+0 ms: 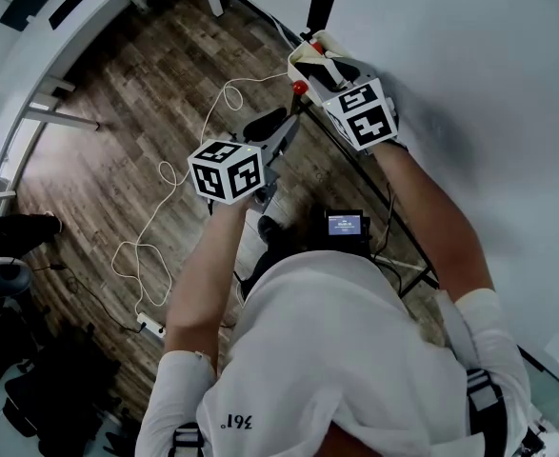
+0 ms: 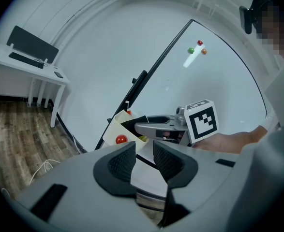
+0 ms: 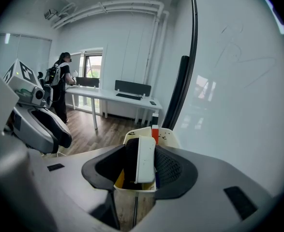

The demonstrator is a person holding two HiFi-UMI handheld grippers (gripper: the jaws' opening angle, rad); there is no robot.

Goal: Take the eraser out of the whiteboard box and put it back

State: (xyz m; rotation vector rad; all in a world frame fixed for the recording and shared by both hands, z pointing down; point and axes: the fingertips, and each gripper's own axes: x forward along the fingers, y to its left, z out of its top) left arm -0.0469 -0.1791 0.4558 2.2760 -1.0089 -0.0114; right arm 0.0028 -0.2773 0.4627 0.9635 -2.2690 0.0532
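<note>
- I had two grippers in hand. My left gripper was empty, its dark ribbed fingers parted by a narrow gap.
- My right gripper had its fingers spread wide and closed on the one eraser, a white-backed block with black felt.
- The eraser stood upright between those fingers, white back against the right one and felt against the left.
- Its lower end sat inside the open top of the single cream plastic box at the lower edge of the whiteboard.
- One red-capped marker stood in the box just behind the eraser.
- One red round magnet clung to the outside of the box.
- Three small round magnets sat close together high on the whiteboard: one red, one green, one orange.
- My left gripper was near the box, apart from the eraser.
</note>
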